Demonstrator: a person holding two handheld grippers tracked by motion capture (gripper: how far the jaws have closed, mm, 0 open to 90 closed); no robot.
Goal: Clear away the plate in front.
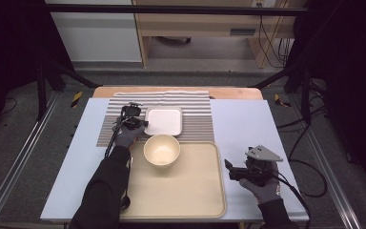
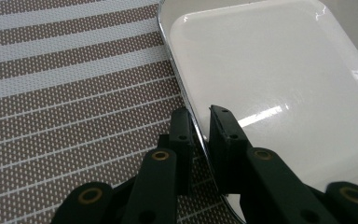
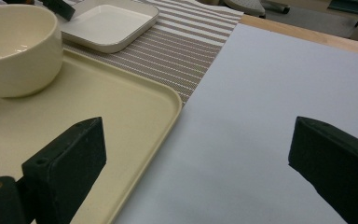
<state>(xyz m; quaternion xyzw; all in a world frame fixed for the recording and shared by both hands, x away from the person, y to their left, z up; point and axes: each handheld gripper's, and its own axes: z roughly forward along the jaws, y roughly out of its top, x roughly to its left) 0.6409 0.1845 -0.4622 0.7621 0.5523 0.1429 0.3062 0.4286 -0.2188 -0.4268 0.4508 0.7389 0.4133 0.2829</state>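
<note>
Glossy, smooth white ceramic-looking square plate (image 2: 279, 79) with bright highlights. Woven, perforated striped placemat (image 2: 74, 93), matt. Satin cream bowl (image 3: 14, 46); matt cream plastic tray (image 3: 121, 112). Flat, paper-like pale sheet (image 3: 261, 116) over a wooden table (image 1: 181, 90). Matt black plastic fingers (image 2: 223, 130).

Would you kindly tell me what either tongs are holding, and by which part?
The left tongs pinch the white square ceramic plate by its near rim; the right tongs hold nothing.
</note>
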